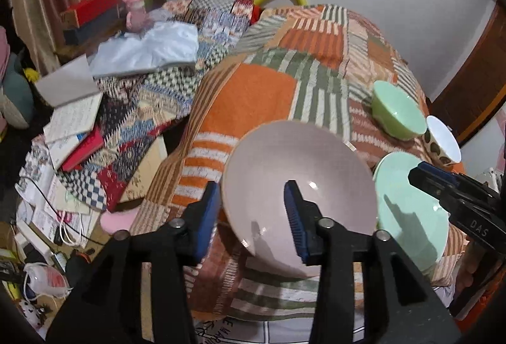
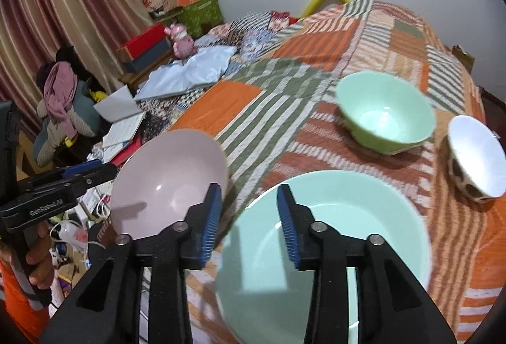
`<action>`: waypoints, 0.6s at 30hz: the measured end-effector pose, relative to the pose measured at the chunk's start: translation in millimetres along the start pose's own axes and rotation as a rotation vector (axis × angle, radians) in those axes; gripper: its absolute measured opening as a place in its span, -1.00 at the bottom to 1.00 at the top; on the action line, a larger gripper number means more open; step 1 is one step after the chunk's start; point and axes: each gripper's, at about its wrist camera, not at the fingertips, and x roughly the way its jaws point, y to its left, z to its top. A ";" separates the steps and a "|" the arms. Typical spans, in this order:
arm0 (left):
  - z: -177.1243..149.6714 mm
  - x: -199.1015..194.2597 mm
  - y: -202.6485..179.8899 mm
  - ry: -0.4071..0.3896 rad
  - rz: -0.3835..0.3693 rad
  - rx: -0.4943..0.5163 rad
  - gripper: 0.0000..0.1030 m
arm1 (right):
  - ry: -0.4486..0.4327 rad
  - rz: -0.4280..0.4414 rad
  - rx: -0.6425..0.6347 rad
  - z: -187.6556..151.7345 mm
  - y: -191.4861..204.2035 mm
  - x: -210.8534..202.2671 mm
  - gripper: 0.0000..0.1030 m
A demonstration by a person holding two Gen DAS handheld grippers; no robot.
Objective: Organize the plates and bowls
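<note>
Glossy round pink bowl (image 1: 300, 186) sits between the spread left gripper (image 1: 251, 217); the right gripper (image 2: 248, 224), spread, straddles a smooth mint plate's (image 2: 363, 217) rim

Bare quilt (image 2: 240, 100) is left open across the bed's middle and far end. The near edge is occupied by the pink bowl (image 2: 170, 179) and mint plate (image 2: 348, 236), just beside each other. The right side is blocked by the green bowl (image 2: 384, 114) and spotted bowl (image 2: 474, 160); the left is cluttered with books (image 1: 72, 119).
</note>
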 end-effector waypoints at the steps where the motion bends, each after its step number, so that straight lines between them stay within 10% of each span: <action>1: 1.8 -3.1 -4.9 -0.012 -0.001 0.012 -0.13 | -0.011 -0.005 0.003 0.5 -4.6 -4.4 -0.28; 18: 40.4 7.9 -118.0 -0.075 -0.092 0.195 0.22 | -0.075 -0.111 0.093 5.4 -82.7 -28.6 -0.22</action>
